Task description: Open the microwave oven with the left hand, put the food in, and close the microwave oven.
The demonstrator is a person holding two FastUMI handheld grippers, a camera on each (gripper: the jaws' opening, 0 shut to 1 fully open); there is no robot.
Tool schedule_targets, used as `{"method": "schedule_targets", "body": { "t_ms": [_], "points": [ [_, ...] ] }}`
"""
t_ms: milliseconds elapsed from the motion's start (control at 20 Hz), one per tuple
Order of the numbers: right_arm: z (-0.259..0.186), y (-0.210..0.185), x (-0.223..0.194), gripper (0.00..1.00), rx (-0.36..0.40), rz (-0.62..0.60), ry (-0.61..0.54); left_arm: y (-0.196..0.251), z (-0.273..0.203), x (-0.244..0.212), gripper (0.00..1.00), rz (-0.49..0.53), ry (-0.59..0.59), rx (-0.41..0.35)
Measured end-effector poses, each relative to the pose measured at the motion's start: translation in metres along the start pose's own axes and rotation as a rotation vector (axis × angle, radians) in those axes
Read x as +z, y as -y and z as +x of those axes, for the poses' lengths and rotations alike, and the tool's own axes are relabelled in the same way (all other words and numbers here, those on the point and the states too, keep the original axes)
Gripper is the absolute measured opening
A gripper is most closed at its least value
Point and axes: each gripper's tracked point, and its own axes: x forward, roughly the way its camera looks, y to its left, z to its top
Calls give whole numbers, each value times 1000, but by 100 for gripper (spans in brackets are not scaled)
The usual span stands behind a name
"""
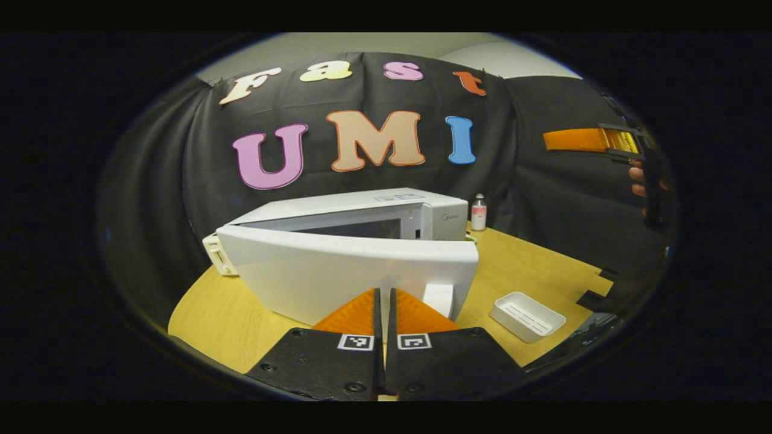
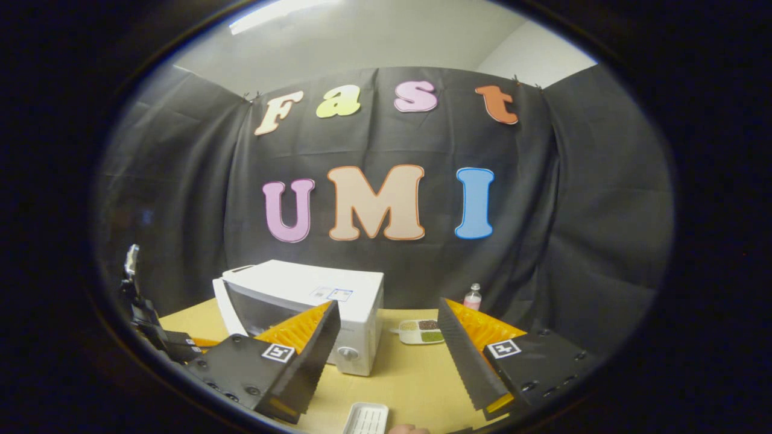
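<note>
Left gripper view. Left gripper [image 1: 384,301]: jaws pressed together, pinching nothing, low in front of the swung-out door [image 1: 347,271] of the white boxy microwave oven [image 1: 386,217]. Door partly open, hinged at its left end, cavity showing dark behind it. Small white block, seemingly the door handle [image 1: 438,299], just beside the right jaw. White rectangular ribbed plastic tray [image 1: 526,315] on the pale wooden bench [image 1: 531,265], to the right of the door. Small clear bottle with pink label [image 1: 478,212] at the back, near the oven's right corner. Right gripper [image 1: 594,140] high at the right edge, held in a hand [image 1: 638,181].

Right gripper view. Right gripper [image 2: 389,355]: jaws spread wide, empty, well above the bench. Compartmented white dish of food [image 2: 421,331] on the bench, right of the oven, near the bottle. Ribbed tray at the bottom edge.

Step in hand, judged: finishing the door swing. Best pushed wider at the free edge, so the dish passes without knocking.

Surroundings: black cloth wall [image 2: 579,199], pale ceiling above.
</note>
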Motion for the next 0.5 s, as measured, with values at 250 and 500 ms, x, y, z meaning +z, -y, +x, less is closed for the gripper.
{"method": "schedule_targets", "body": {
  "t_ms": [250, 500],
  "points": [
    [-3, 13, 5, 93, -3, 7, 6, 1, 25, 9, 0, -16, 12, 3],
    [-11, 29, 6, 93, -7, -3, 10, 6, 53, 17, 0, -25, 16, 12]
  ]
}}
